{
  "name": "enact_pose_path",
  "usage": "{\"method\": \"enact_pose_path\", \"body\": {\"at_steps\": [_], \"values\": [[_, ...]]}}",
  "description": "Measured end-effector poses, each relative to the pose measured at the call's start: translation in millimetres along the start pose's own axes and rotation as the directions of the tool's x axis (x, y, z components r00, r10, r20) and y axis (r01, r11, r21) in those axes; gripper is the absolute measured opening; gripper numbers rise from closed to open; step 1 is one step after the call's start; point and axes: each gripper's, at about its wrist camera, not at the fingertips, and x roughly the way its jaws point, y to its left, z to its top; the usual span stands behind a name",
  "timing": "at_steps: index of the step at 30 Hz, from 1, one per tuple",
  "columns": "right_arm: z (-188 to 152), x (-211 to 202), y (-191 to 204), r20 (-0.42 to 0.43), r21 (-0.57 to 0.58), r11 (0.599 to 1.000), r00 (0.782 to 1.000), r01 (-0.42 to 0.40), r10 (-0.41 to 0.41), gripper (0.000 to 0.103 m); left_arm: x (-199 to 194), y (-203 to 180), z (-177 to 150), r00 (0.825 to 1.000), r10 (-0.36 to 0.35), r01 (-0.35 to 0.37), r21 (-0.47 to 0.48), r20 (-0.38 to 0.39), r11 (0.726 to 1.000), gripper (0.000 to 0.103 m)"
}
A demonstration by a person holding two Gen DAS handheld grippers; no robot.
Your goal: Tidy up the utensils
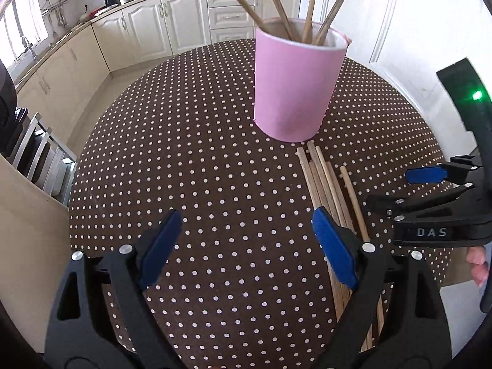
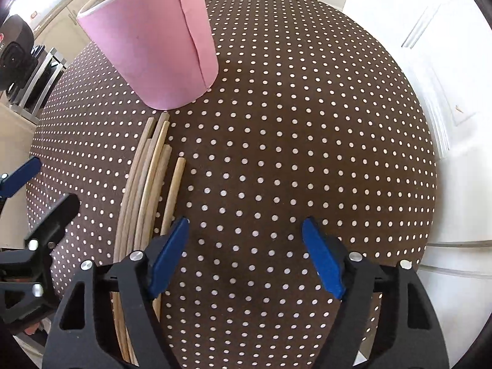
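Landmark: we take the tall pink cylindrical holder (image 1: pixel 295 86), upright on the brown white-dotted tablecloth (image 1: pixel 190 153), some wooden sticks already inside.
Loose utensils: we see a bundle of pale wooden chopsticks (image 2: pixel 147 190) lying flat just in front of the holder's base.
Left gripper (image 1: pixel 246 240): jaws apart, nothing between them, its right finger over the bundle.
Right gripper (image 2: pixel 246 255): jaws apart over bare cloth, chopsticks just beside its left finger.

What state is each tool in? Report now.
Left tool: open, holding nothing.
Right tool: open, holding nothing; chopsticks lie beside it.
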Motion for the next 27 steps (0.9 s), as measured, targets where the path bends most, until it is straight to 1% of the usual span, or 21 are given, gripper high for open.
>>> {"method": "enact_pose_path", "body": {"at_steps": [5, 7, 16, 21, 26, 27], "values": [[2, -2, 11, -0.021, 0.0, 1.0, 1.0, -0.02, 0.02, 0.067, 4, -6, -3, 1.0, 0.001, -0.001, 0.008, -0.017, 1.0, 0.086], [2, -3, 16, -0.023, -0.009, 1.0, 1.0, -0.013, 0.012, 0.065, 5, -9, -4, 1.0, -0.002, 0.002, 0.013, -0.024, 1.0, 0.086], [-5, 6, 45, -0.022, -0.014, 0.999, 0.999, 0.048, -0.048, 0.065, 11, -13, -9, 0.999, 0.008, -0.008, 0.003, -0.04, 1.0, 0.086], [-5, 9, 49, -0.024, -0.01, 0.998, 0.998, 0.058, -0.058, 0.064, 12, -11, -9, 0.999, -0.003, 0.002, -0.01, -0.054, 1.0, 0.086], [-7, 10, 59, -0.009, -0.032, 0.996, 0.996, 0.084, -0.084, 0.061, 13, -9, -7, 0.999, 0.005, -0.006, -0.015, -0.053, 1.0, 0.086], [-7, 9, 57, -0.011, -0.026, 0.997, 0.997, 0.078, -0.078, 0.059, 14, -8, -7, 0.999, 0.009, -0.01, -0.018, -0.052, 1.0, 0.086]]}}
